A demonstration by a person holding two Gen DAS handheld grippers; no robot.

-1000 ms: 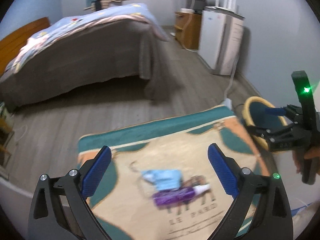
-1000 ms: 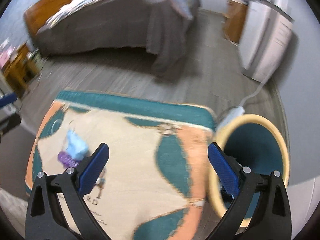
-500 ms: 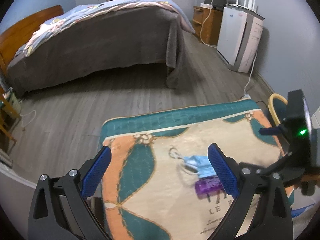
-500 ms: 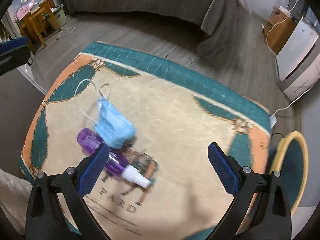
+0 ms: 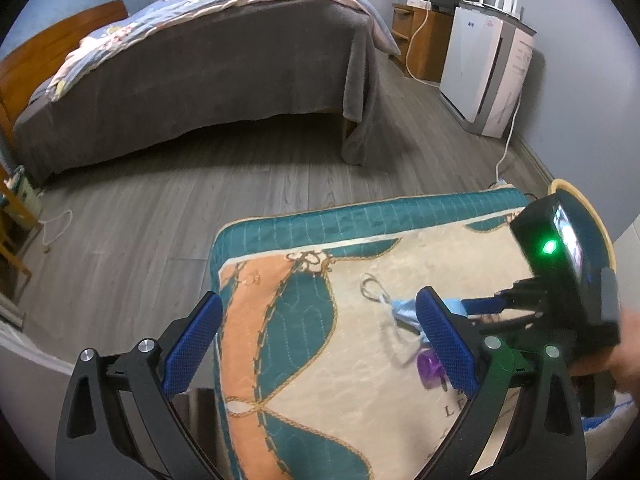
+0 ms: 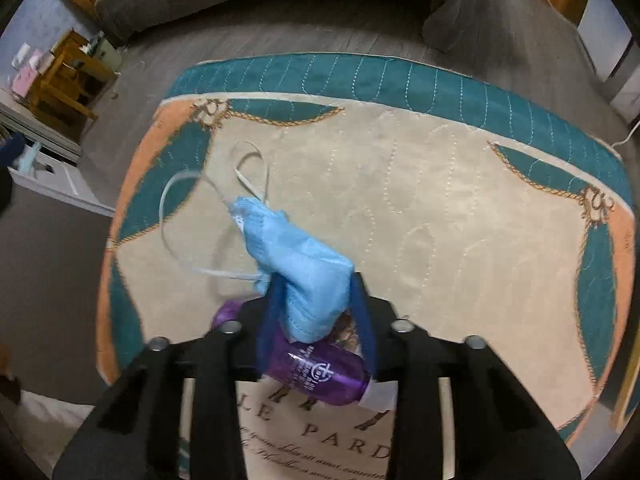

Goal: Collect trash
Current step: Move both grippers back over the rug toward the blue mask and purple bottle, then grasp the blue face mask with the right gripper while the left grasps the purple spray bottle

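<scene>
A crumpled light-blue face mask [image 6: 304,276] with white ear loops lies on a purple spray bottle [image 6: 320,372] on the patterned cloth [image 6: 440,220]. My right gripper [image 6: 316,308] points steeply down at it. Its jaws are closing, the mask's lower end sits bunched between the blue pads [image 6: 272,312], and they press on it. In the left wrist view the mask [image 5: 402,312] and bottle [image 5: 428,366] show partly behind my left finger, with the right gripper [image 5: 472,308] reaching in from the right. My left gripper [image 5: 316,300] hangs open over the cloth's left part, holding nothing.
A round bin with a yellow rim [image 5: 576,196] stands past the cloth's far right corner. Beyond are wood flooring, a bed with a grey cover [image 5: 200,60], a white appliance [image 5: 480,60] with a cable, and a wooden cabinet [image 5: 420,28]. A small wooden table [image 6: 60,80] stands left.
The right gripper swung from above the bin to the mask, came down, and narrowed its jaws around it. The left gripper drifted toward the cloth's left edge, staying open.
</scene>
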